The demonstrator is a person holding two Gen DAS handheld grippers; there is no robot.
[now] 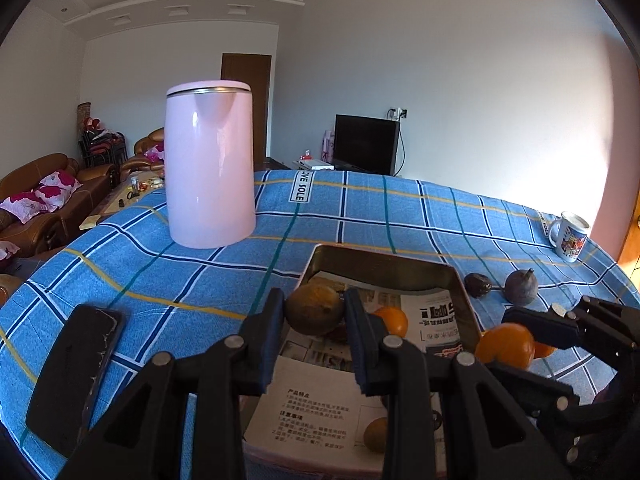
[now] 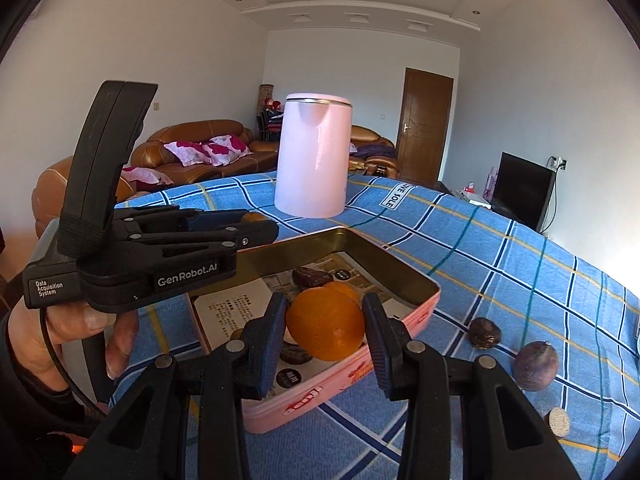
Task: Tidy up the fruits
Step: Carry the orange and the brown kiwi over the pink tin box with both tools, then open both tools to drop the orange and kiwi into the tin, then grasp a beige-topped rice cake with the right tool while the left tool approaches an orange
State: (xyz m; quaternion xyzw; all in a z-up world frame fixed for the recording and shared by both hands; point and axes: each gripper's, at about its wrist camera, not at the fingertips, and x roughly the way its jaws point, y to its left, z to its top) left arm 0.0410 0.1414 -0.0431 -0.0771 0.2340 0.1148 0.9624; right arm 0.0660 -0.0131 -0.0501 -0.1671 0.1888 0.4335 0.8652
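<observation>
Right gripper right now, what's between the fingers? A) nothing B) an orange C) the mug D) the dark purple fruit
B: in the right wrist view the right gripper is closed on an orange held above the pink tin, while the dark purple fruit lies apart on the checked cloth.

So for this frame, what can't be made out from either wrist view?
- Tin floor: partly hidden in both views by the gripper fingers and the held fruit.
- Dark items behind the orange, right wrist view: too covered to identify.
- Small fruit at the tin's near end, left wrist view: partly behind the left gripper.
- Round object, right wrist view: partly hidden by the right gripper.
</observation>
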